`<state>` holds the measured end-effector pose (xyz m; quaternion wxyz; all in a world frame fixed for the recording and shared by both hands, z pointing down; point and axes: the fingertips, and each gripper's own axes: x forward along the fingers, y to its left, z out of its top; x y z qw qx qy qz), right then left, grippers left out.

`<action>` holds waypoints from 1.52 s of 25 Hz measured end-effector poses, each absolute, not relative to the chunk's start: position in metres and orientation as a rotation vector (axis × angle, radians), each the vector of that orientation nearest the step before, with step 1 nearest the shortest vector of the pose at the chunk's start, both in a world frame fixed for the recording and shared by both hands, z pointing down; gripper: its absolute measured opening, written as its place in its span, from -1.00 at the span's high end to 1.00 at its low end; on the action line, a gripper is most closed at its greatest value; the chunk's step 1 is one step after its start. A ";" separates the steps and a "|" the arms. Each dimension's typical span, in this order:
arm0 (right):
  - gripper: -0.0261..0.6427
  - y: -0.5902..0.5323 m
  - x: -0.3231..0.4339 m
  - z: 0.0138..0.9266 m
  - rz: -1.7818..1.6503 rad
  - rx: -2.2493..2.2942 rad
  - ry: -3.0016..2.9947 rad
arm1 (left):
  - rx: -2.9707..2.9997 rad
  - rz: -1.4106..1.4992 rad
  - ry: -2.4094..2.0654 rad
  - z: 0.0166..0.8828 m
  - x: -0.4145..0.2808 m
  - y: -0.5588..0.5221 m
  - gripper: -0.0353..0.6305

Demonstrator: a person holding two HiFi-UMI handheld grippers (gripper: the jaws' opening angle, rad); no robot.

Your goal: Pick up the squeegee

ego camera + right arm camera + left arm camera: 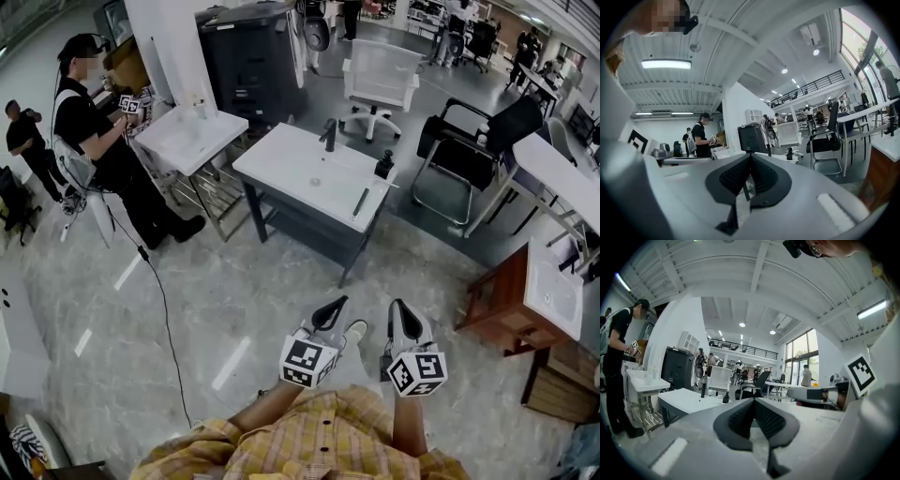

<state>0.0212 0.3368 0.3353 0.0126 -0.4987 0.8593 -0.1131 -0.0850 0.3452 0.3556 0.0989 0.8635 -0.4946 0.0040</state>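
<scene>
Viewer: Left gripper [336, 305] and right gripper [401, 307] are both closed tight and empty. Each gripper's own view shows its dark ribbed jaws pressed together with nothing between them.

Listener: Where is the squeegee?

Viewer: Past a stretch of grey floor [281, 281], on a white sink table [281, 173] well apart from both grippers. A slim dark bar lies flat near that table's right near edge, and I take it for the squeegee [361, 202]. Farther back stand a small black bottle [384, 167] and a faucet [330, 134].

Listener: How would it handle?

Viewer: Probably light, with a stiff handle and a soft rubber blade. It lies low on a smooth top, so it may skid when nudged. I would pinch the rigid handle across its narrow width, not the blade, though which end is which is too small to tell.

Listener: And the hands?

Viewer: Side by side close to the body, forearms reaching out from a plaid shirt [309, 441] — both grippers held level and aimed at the far table.
</scene>
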 end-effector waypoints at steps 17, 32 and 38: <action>0.92 0.159 0.034 0.359 -0.413 -1.593 2.645 | 2.568 0.074 -1.425 0.372 -0.072 0.168 0.90; 0.92 -0.010 0.059 0.358 -0.470 -1.550 2.659 | 2.504 0.169 -1.478 0.376 -0.047 -0.002 0.90; 0.92 -0.054 0.069 0.364 -0.491 -1.542 2.661 | 2.478 0.205 -1.477 0.384 -0.036 -0.045 0.90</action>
